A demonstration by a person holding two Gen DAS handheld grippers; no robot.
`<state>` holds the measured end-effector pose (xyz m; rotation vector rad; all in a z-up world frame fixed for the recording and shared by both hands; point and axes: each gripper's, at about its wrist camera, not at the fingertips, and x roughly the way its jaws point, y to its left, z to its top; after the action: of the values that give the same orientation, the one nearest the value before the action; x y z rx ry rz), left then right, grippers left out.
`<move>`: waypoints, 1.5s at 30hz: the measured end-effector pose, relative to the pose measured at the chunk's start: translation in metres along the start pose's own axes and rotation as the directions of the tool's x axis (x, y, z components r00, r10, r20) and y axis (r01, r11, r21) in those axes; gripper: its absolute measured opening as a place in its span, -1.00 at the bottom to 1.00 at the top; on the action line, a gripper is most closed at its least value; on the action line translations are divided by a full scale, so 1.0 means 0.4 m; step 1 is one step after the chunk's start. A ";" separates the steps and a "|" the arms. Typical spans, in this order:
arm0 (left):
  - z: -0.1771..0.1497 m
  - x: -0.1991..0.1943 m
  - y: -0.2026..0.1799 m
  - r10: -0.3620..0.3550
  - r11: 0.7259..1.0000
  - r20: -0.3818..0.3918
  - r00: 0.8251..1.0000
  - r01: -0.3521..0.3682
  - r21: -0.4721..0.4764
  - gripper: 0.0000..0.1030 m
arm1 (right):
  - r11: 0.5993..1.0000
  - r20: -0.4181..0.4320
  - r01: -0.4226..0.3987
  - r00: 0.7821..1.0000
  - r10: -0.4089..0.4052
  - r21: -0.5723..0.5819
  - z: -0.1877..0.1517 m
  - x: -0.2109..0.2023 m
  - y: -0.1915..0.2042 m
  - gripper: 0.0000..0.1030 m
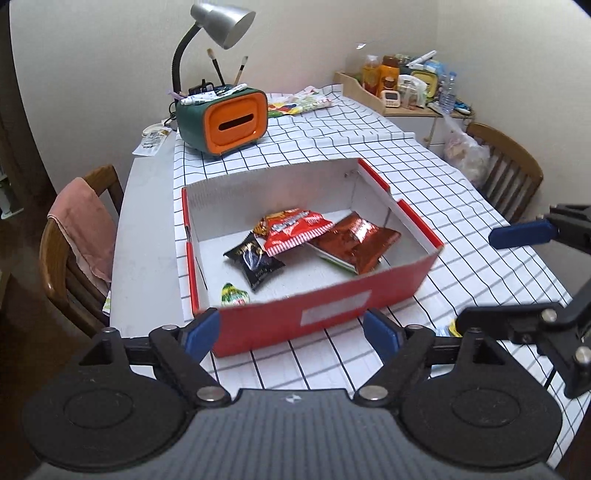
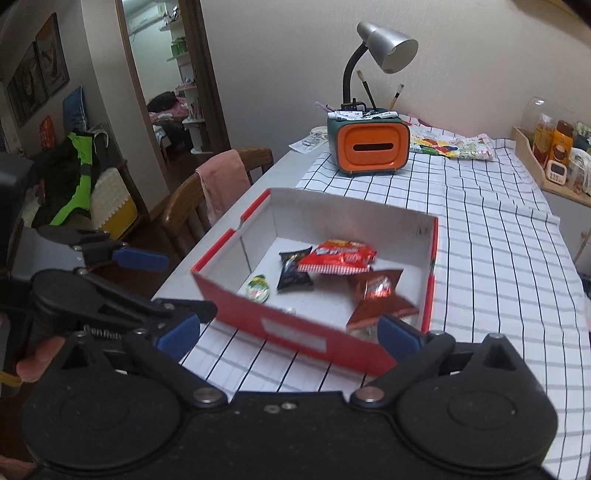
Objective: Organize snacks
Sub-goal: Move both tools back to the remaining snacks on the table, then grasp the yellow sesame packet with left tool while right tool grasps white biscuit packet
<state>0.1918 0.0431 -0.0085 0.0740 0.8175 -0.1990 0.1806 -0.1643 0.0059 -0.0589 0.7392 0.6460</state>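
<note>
A red cardboard box (image 1: pixel 369 295) with a white inside stands on the checked tablecloth. In it lie a red snack bag (image 1: pixel 295 230), a brown-red bag (image 1: pixel 356 240), a black bag (image 1: pixel 255 260) and a small green packet (image 1: pixel 232 295). My left gripper (image 1: pixel 291 334) hangs open just short of the box's near wall, nothing between its blue pads. My right gripper (image 2: pixel 288 334) is open and empty too, at the box's near right corner (image 2: pixel 406 354). Each gripper shows in the other's view: the right gripper (image 1: pixel 480 277), the left gripper (image 2: pixel 177 284). A small blue-yellow packet (image 1: pixel 447 328) peeks out on the cloth beside the box.
Behind the box stand an orange-and-green desk organiser (image 1: pixel 229 118) with brushes and a grey lamp (image 1: pixel 221 22). A flowered cloth (image 1: pixel 295 101) lies farther back. A wooden chair with a pink towel (image 1: pixel 81 225) is left of the table, another chair (image 1: pixel 506 170) right. A cluttered shelf (image 1: pixel 402 88) fills the far corner.
</note>
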 end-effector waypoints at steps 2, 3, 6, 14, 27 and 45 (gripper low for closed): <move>-0.023 -0.007 -0.004 -0.002 1.000 -0.004 1.000 0.002 0.005 0.66 | 1.000 -0.001 0.000 1.000 0.000 0.003 -0.033 -0.011 0.010 0.99; -0.034 -0.009 -0.006 0.002 1.000 -0.010 1.000 -0.002 0.007 0.66 | 1.000 -0.005 -0.002 1.000 0.002 0.005 -0.049 -0.015 0.012 0.99; -0.070 -0.007 -0.004 -0.018 1.000 -0.045 0.999 0.018 -0.013 0.66 | 1.000 -0.021 -0.001 1.000 0.001 0.001 -0.098 -0.023 0.026 0.99; -0.194 0.016 -0.013 -0.028 0.999 -0.154 0.988 0.025 -0.024 0.66 | 0.998 -0.070 -0.012 0.998 0.007 -0.062 -0.228 -0.013 0.079 0.99; -0.313 0.066 -0.055 -0.011 1.000 -0.281 0.960 0.008 -0.012 0.66 | 0.983 -0.243 -0.045 0.970 0.000 -0.179 -0.365 0.111 0.097 0.81; -0.357 0.129 -0.069 -0.014 1.000 -0.348 0.937 0.013 -0.006 0.30 | 0.953 -0.257 -0.039 0.965 -0.042 -0.301 -0.391 0.172 0.126 0.26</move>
<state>0.1181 0.0286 -0.1432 0.1019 1.1731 -0.1997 0.0951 -0.1298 -0.1464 -0.4354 0.8880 0.7553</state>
